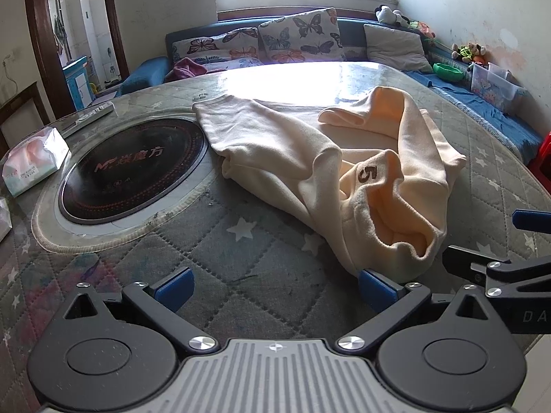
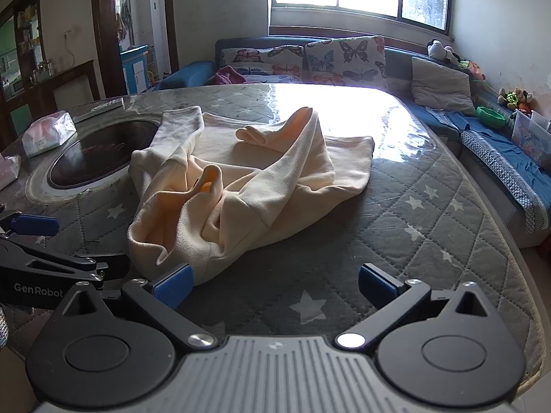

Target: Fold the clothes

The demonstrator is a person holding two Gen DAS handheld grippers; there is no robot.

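A cream sweatshirt with a brown "5" on it lies crumpled on the quilted table cover; it also shows in the right wrist view. My left gripper is open and empty, its right pad at the garment's near edge. My right gripper is open and empty, its left pad at the garment's near hem. Each gripper shows at the edge of the other's view: the right one and the left one.
A round black hotplate is set in the table at the left. A tissue pack and a remote lie beyond it. A sofa with butterfly cushions runs behind the table, with boxes and toys at the right.
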